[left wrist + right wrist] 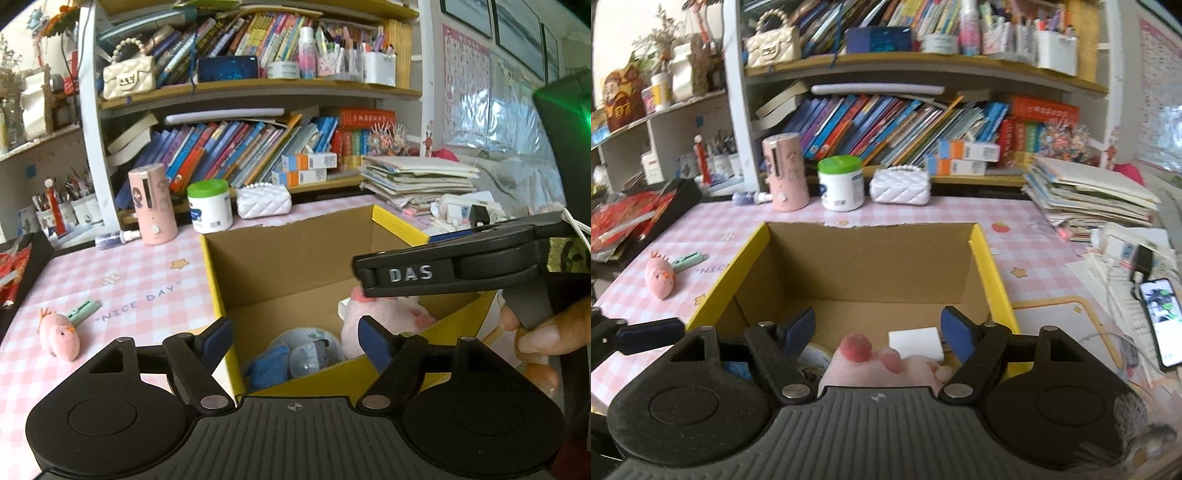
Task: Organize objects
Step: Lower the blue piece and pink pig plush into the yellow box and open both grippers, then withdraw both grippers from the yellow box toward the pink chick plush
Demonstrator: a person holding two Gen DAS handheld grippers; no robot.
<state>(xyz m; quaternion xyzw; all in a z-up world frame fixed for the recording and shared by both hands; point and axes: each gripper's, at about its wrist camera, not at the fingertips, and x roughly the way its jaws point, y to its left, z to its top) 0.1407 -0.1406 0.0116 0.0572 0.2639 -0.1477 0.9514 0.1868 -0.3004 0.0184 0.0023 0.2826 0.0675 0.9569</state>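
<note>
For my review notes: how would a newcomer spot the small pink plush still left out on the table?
Start at the yellow-edged cardboard box on the pink checked tablecloth. Left of it, outside it, lies the small pink plush beside a green clip. Its orange tuft marks it.

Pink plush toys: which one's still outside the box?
The small pink plush lying on the checked tablecloth beside the green clip; the bigger pink plush sits inside the cardboard box.

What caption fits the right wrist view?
Open right gripper above a pink plush toy in the cardboard box; small pink toy waits on the checked table.
</note>
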